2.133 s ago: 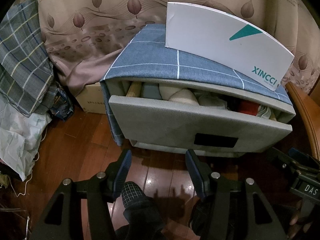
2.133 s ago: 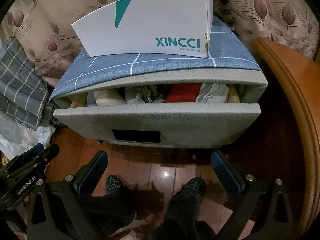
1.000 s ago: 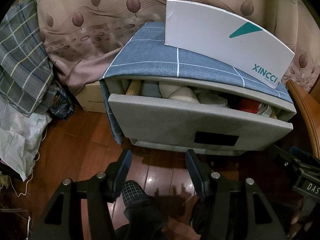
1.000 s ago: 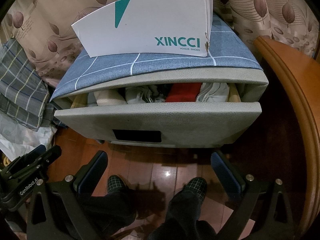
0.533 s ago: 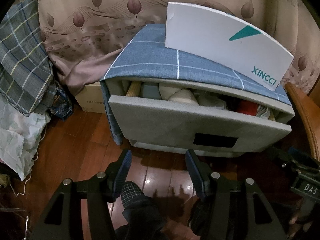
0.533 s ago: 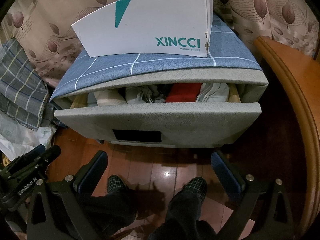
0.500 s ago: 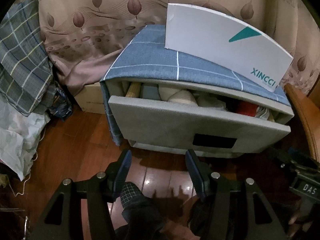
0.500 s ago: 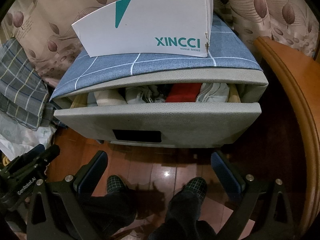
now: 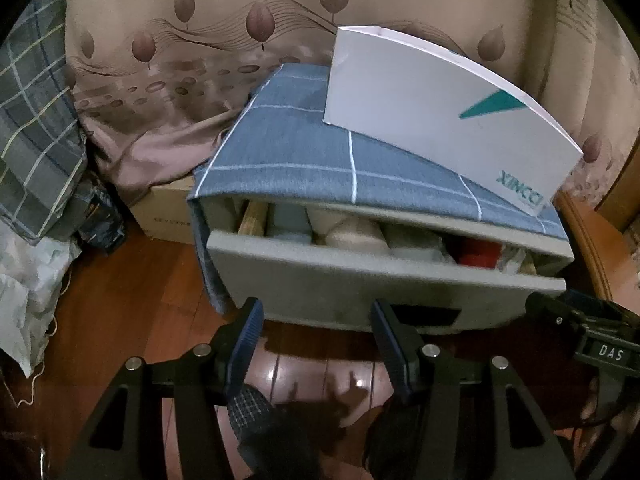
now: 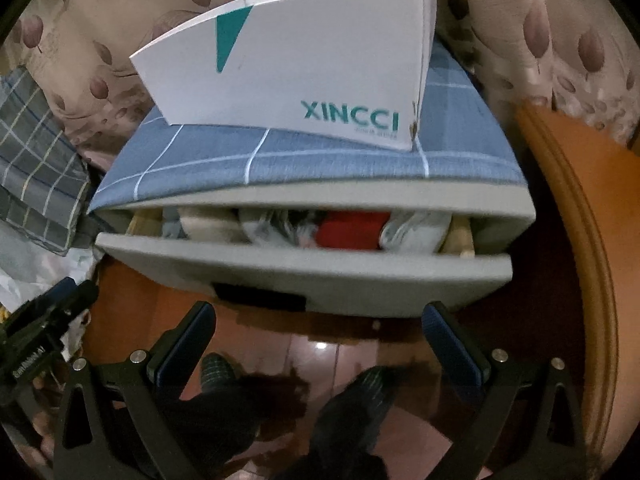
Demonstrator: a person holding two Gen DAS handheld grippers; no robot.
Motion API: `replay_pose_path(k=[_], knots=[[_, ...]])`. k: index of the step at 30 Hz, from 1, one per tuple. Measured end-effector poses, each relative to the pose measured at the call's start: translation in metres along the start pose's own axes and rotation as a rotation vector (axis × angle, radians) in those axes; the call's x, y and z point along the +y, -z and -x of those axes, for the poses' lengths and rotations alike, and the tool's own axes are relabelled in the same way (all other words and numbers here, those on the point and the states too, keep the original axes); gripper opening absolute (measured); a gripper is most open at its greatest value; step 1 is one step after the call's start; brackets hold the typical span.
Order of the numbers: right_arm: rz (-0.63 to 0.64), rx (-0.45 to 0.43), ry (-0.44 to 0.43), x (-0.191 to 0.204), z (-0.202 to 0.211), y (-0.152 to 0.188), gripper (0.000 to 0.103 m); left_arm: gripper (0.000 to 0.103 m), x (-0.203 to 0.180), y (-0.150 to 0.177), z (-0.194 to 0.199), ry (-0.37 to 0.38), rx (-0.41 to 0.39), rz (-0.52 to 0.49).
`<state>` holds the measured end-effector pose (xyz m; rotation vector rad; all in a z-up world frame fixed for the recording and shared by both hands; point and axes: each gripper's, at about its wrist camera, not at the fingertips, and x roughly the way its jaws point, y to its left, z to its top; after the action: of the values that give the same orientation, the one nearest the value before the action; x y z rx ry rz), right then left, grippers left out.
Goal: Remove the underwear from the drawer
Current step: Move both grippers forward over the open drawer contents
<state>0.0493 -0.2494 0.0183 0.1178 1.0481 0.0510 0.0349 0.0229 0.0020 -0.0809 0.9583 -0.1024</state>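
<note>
Claws [image 9: 316, 336] [image 10: 318, 340] nearer drawer [image 10: 304, 272] (both agape)

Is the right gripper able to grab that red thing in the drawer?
Probably yes. The right gripper is open, the drawer is pulled partway out, and the red cloth lies bare in the gap. The overhanging top leaves a narrow slot, though.

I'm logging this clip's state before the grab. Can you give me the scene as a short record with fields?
drawer: partly open, packed with folded clothes
red garment: in drawer, right of centre
shoe box: white, marked XINCCI, on top of the cabinet
left claw: open, empty, in front of drawer
right claw: open wide, empty, in front of drawer
floor: glossy wood
</note>
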Motion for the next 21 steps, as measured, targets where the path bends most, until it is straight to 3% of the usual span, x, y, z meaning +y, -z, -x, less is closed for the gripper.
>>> replay_pose_path(k=[9, 21], knots=[[0.002, 0.009, 0.023, -0.008, -0.029, -0.022, 0.102, 0.057, -0.004, -0.037, -0.035, -0.004, 0.008, -0.065], [0.030, 0.011, 0.034, -0.002, -0.062, -0.029, 0.102, 0.057, -0.018, -0.046, -0.084, -0.019, 0.052, -0.148]])
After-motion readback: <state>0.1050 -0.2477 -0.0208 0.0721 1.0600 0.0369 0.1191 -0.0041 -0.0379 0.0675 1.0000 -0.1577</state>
